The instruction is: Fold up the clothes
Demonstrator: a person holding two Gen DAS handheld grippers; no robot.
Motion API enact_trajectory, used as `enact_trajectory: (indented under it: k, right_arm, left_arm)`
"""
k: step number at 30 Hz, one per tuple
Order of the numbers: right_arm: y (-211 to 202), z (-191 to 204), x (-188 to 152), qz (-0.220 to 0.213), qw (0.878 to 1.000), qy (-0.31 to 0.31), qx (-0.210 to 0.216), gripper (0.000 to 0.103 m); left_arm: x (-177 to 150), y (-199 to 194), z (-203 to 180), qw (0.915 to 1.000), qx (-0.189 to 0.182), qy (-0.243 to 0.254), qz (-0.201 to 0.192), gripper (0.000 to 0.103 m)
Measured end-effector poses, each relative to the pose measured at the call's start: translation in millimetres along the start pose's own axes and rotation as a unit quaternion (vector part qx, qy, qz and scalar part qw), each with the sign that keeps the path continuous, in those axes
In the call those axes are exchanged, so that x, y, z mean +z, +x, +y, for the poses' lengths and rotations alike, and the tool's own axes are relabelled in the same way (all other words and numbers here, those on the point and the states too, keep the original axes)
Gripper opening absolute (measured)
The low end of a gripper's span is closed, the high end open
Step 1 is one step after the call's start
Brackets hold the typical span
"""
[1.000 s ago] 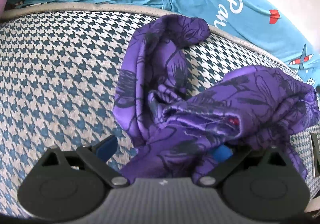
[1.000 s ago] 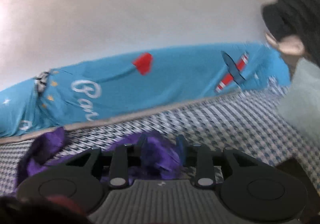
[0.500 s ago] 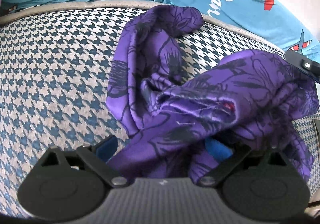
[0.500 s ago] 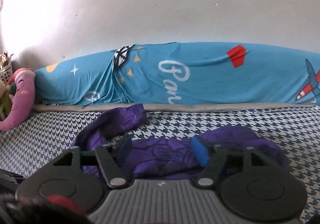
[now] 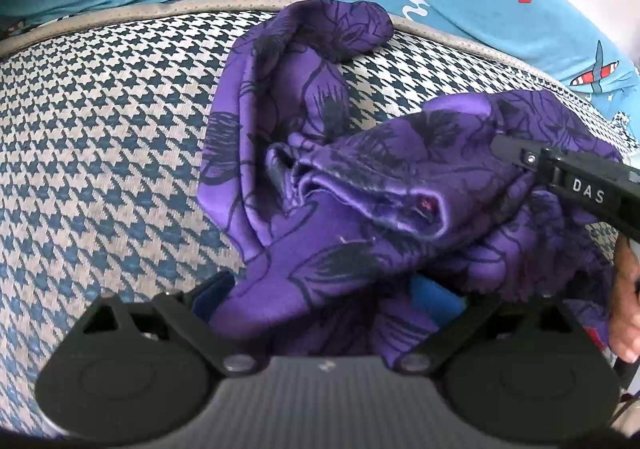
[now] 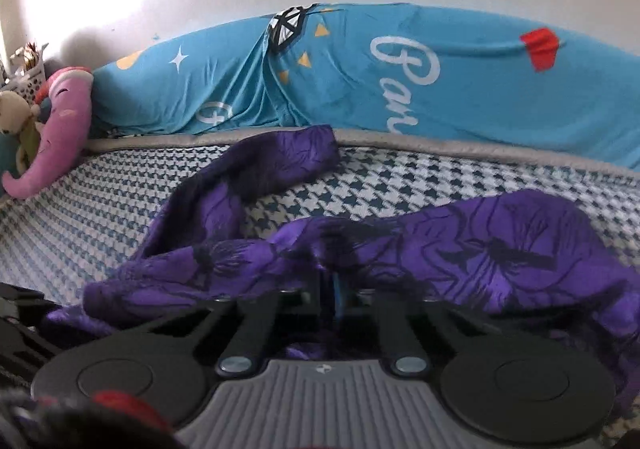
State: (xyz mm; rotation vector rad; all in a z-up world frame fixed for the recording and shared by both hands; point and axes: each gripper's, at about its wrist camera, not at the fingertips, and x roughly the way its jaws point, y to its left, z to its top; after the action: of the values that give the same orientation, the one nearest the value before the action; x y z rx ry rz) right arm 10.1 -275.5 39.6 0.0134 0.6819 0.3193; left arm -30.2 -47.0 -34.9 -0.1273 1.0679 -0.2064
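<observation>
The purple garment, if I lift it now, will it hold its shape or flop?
Likely floppy: the purple garment lies in soft crumpled folds. Its sheen hints it may slip. The right gripper looks pinched on a bunched fold, so the rest should drape.
</observation>
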Motion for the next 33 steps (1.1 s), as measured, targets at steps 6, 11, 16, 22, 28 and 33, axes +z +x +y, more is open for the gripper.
enact_trajectory:
  k: [6,11,16,22,28,33]
  right_arm:
    - [-34.9,-16.5,12.6,-0.077,0.994,0.05,-0.057,0.003]
    - [-65.6,-48.3,16.5,-0.132,0.97,0.114,-0.17,0.003]
    - [-95.7,-87.2,12.7,-0.16,0.913,0.176,-0.331,0.003]
    - [-113.2,-120.7,2.6,-0.149,0.868,0.223,-0.418,0.009]
    - [-110.9,-117.0,3.7,-0.158,0.891,0.21,-0.37,0.01]
    - [-92.9,-101.5,4.8,-0.139,0.925,0.175,-0.307,0.011]
  left_arm:
    - [4.2,-12.0,-1.3,0.9996,-0.01,0.001,-0.027,0.098]
    - [10.9,-24.2,1.7,0.9982,-0.023,-0.004,-0.055,0.1]
    - [16.0,-28.4,12.0,0.9976,-0.02,-0.026,-0.061,0.101]
    - [19.1,-20.0,14.3,0.9984,-0.005,-0.039,-0.042,0.101]
    - [20.1,-16.6,9.9,0.999,-0.003,-0.034,-0.03,0.101]
    - [31.5,-27.4,17.2,0.9979,-0.01,-0.046,-0.045,0.101]
